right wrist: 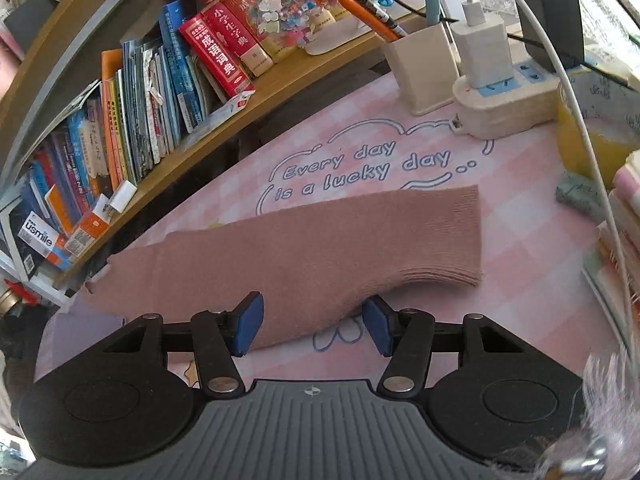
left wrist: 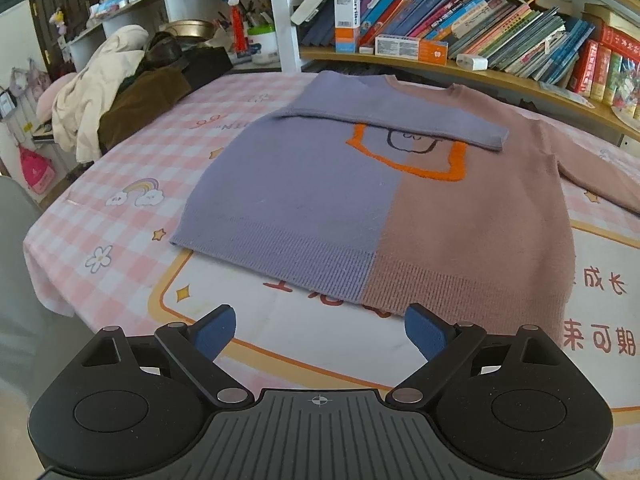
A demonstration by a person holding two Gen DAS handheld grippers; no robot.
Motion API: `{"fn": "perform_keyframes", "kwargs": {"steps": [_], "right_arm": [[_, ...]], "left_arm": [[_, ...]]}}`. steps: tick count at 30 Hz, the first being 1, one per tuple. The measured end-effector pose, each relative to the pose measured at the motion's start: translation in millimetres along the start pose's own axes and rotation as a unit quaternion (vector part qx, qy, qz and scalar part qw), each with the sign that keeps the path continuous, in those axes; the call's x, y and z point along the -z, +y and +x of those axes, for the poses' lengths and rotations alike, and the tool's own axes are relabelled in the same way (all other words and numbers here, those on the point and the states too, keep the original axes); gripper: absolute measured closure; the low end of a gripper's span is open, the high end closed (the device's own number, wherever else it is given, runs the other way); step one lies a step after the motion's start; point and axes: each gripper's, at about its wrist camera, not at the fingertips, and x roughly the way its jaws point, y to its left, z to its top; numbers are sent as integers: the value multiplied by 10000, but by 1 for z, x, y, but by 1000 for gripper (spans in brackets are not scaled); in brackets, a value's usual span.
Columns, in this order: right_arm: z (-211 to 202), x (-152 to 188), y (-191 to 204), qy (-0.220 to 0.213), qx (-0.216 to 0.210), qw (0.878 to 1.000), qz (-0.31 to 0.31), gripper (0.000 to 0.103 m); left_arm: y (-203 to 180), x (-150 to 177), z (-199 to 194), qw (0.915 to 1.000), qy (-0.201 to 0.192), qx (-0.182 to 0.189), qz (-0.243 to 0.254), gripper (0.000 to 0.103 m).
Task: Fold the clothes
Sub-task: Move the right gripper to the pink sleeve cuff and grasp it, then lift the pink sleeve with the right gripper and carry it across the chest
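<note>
The left hand-held gripper (left wrist: 319,334) hovers apart before the sweater (left wrist: 360,208); the right hand-held gripper (right wrist: 314,326) seemingly pinches its pink sleeve (right wrist: 320,248).

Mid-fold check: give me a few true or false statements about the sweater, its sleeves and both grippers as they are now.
1. The purple sleeve lies folded across the sweater chest. True.
2. The pink sleeve is folded in too. False: it lies stretched out on the tablecloth.
3. The left gripper holds the hem. False: its fingers are open and empty, short of the hem.
4. The pink sleeve lies between the right gripper fingers. True.
5. The pink sleeve's cuff touches the power strip. False: they are apart.
</note>
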Motion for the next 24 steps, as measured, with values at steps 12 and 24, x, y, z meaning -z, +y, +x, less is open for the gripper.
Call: {"fn": "perform_keyframes", "kwargs": {"steps": [12, 24], "right_arm": [[0, -14, -28, -105, 570, 9974, 434, 85], [-13, -26, -4, -391, 185, 9989, 162, 98]], "left_arm": [[1, 1, -1, 10000, -43, 41, -30, 9], [7, -6, 2, 9995, -260, 161, 21, 9]]}}
